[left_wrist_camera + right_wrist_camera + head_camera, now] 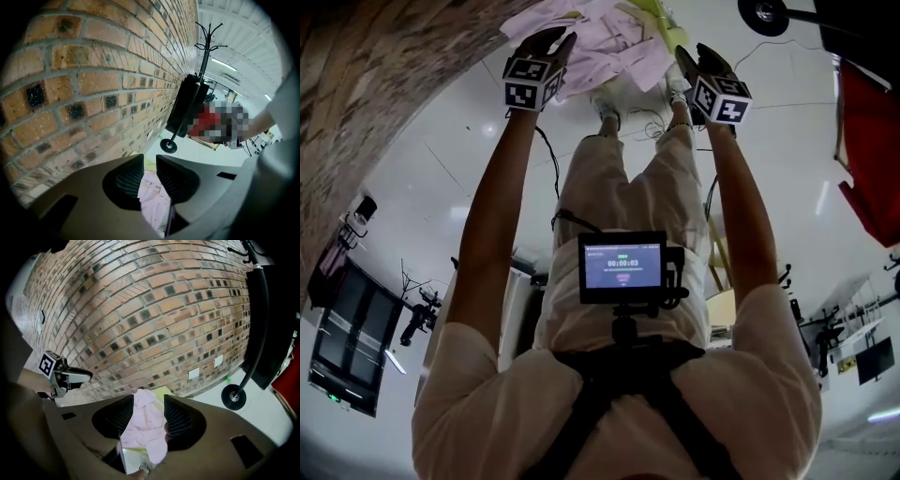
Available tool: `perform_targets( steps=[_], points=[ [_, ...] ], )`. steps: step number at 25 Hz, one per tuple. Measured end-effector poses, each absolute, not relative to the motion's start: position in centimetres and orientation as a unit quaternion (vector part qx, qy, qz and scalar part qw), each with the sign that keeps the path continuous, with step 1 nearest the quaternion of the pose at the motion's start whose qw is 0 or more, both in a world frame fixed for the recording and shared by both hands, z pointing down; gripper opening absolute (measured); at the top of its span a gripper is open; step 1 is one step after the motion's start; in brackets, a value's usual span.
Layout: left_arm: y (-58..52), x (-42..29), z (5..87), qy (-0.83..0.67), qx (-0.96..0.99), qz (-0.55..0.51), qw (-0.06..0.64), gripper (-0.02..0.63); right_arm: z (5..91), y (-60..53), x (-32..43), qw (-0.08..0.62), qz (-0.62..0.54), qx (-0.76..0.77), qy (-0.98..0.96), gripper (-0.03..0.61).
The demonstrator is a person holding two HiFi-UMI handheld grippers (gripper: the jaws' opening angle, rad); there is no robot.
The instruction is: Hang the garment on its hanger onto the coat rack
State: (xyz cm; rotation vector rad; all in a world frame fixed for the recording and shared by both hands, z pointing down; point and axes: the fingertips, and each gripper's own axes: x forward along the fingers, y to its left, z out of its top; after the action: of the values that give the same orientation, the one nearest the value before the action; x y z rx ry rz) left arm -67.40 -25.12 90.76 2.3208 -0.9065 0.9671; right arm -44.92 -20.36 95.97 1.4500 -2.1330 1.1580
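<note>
Right claw (149, 398) pinches a bunch of the pink garment (145, 427): the cloth fills the space from one ribbed pad to the other and bulges up past the tips, with the jaws set fairly wide around it. Left claw (149, 158) has its jaws a narrow gap apart; pink cloth shows low in that gap, floor shows through its upper part, and the pads are not seen pressing on anything. In the head view both arms reach forward and down, and the left claw (551, 45) and right claw (689, 64) meet the garment (600, 37) at its two sides, just ahead of the person's shoes (609, 111). The garment lies low at the foot of the brick wall (140, 310), partly over a pale yellow piece (164, 392); whether that is the hanger cannot be told. From the right gripper view the left claw (75, 376) shows at the left with its marker cube (47, 364). The black coat rack (208, 42) stands upright by the wall, well apart from the garment, on a round base (168, 145), and something dark (187, 105) hangs from it. Its pole (260, 310) and base (233, 397) also show at the right of the right gripper view. A small screen (622, 265) sits on the person's chest.
</note>
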Motion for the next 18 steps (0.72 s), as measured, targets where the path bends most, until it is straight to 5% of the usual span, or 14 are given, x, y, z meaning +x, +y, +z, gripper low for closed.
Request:
perform_targets(
  steps=[18],
  points=[
    [-25.5, -68.0, 102.1, -0.331, 0.799, 0.395, 0.31, 0.083, 109.5, -19.5, -47.4, 0.296, 0.452, 0.433, -0.721, 0.181]
  ],
)
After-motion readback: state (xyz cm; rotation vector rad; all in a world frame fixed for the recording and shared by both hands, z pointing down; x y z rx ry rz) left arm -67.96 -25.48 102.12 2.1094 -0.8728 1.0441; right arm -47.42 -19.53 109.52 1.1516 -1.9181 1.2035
